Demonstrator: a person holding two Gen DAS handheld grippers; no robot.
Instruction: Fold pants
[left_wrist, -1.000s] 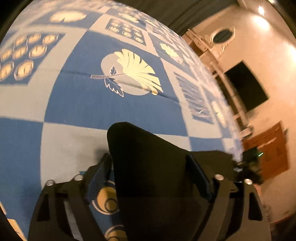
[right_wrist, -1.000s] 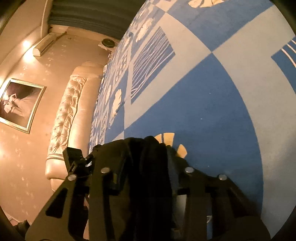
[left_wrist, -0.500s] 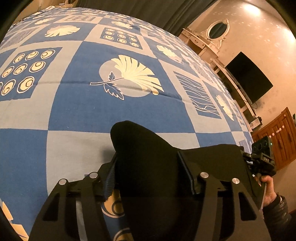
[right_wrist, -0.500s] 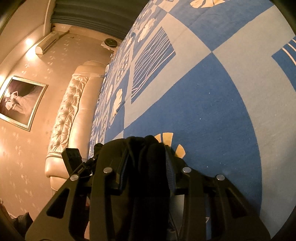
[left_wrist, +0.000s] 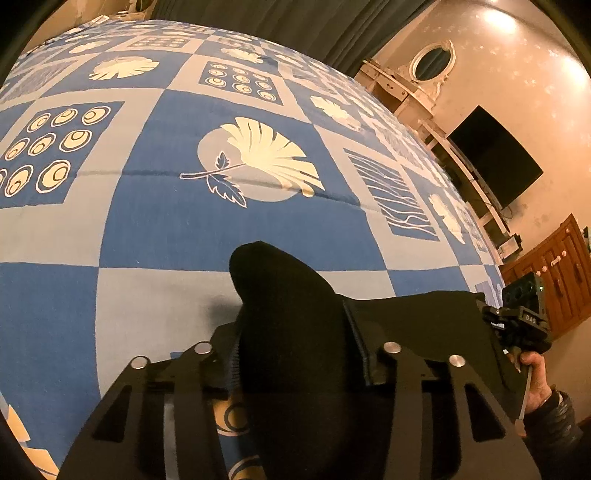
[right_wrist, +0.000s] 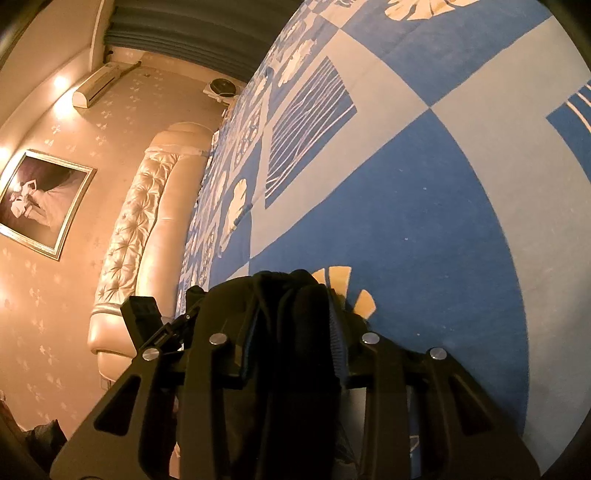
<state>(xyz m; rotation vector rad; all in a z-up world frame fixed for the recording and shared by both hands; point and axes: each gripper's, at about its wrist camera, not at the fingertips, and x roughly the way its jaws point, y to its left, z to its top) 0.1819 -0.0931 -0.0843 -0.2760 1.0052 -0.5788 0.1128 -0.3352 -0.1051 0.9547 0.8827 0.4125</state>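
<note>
The black pants (left_wrist: 280, 295) are held up over a bed with a blue and white patterned cover (left_wrist: 155, 221). My left gripper (left_wrist: 291, 343) is shut on a bunched edge of the pants, which sticks up between its fingers. The cloth stretches right to my right gripper (left_wrist: 517, 325), seen at the far right with the hand that holds it. In the right wrist view my right gripper (right_wrist: 291, 332) is shut on a thick fold of the pants (right_wrist: 295, 306) above the cover (right_wrist: 424, 203). The rest of the pants is hidden below both grippers.
A padded cream headboard (right_wrist: 136, 236) and a framed picture (right_wrist: 40, 203) stand at one end of the bed. A dark television (left_wrist: 495, 155), a white dresser with an oval mirror (left_wrist: 432, 66) and a wooden cabinet (left_wrist: 554, 273) line the wall beyond the other side.
The left wrist view has tilted and steadied, so more of the bed cover and the right gripper's hand show. The right gripper's hold and view are almost the same.
</note>
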